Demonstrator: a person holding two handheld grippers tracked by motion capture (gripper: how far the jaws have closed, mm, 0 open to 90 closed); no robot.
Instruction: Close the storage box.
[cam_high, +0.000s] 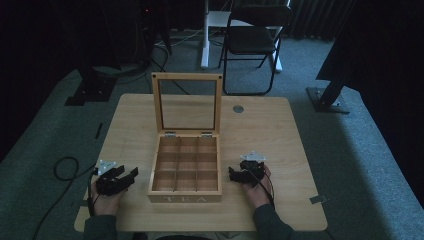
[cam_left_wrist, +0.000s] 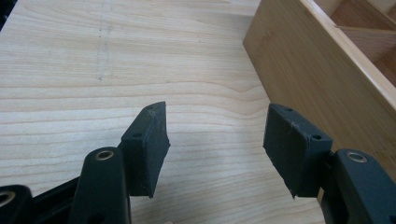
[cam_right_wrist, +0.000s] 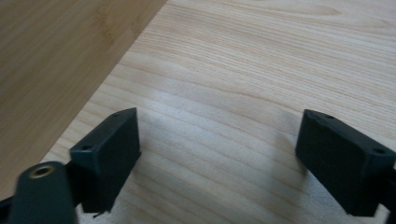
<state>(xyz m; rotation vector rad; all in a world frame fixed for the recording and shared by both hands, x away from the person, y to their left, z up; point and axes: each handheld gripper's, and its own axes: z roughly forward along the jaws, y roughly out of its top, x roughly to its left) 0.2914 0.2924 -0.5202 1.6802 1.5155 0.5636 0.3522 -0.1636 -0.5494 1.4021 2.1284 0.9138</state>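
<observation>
A wooden tea box (cam_high: 185, 170) marked TEA stands in the middle of the light wood table (cam_high: 260, 125). Its glass-paned lid (cam_high: 187, 102) is up, and its several compartments look bare. My left gripper (cam_high: 125, 175) rests on the table just left of the box, open with nothing between its jaws. The box's side wall (cam_left_wrist: 308, 70) rises close on the right in the left gripper view, beside my left gripper (cam_left_wrist: 217, 149). My right gripper (cam_high: 240, 172) sits just right of the box, open with nothing held. The box wall (cam_right_wrist: 51, 70) runs along the left in the right gripper view, by my right gripper (cam_right_wrist: 219, 158).
A round grey cable port (cam_high: 238, 108) sits in the table top behind the box at the right. A black folding chair (cam_high: 252, 42) stands beyond the table on grey carpet. A black cable (cam_high: 62, 172) loops on the floor at the left.
</observation>
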